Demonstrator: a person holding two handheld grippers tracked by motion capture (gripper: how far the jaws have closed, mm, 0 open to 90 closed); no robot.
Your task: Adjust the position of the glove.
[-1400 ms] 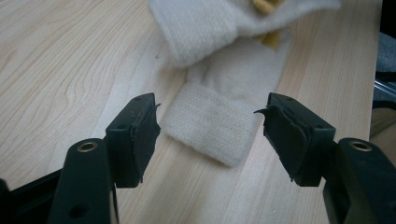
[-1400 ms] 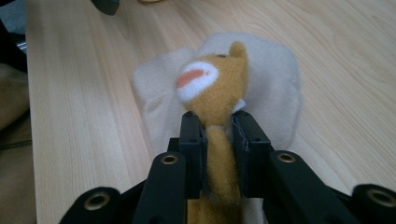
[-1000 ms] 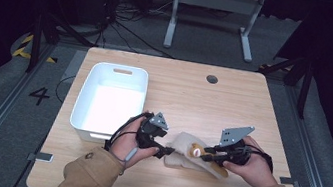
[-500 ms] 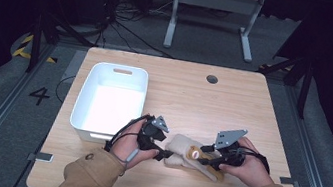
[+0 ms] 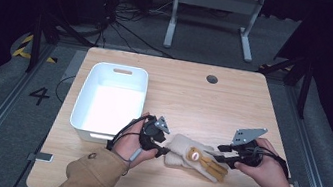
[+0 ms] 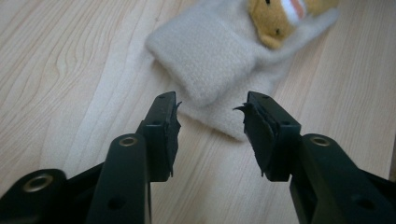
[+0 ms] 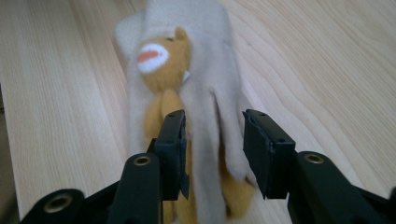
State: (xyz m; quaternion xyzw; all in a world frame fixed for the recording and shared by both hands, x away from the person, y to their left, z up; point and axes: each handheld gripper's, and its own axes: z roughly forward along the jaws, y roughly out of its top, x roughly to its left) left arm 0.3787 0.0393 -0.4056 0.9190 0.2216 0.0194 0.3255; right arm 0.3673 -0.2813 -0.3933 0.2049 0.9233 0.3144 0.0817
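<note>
Glove (image 5: 197,160) (cream, bear-faced) lies flat between left tool (image 5: 159,149) and right tool (image 5: 219,157).

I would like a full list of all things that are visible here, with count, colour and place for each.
glove: one, cream with a brown animal figure on it, flat on the table near the front edge, between the two grippers
bin: one, white, on the left part of the table
table: one, light wood
hole: one, dark, round, at the table's far edge
left gripper: black, jaws open, at the glove's cuff
right gripper: black, jaws open over the glove's fingers
</note>
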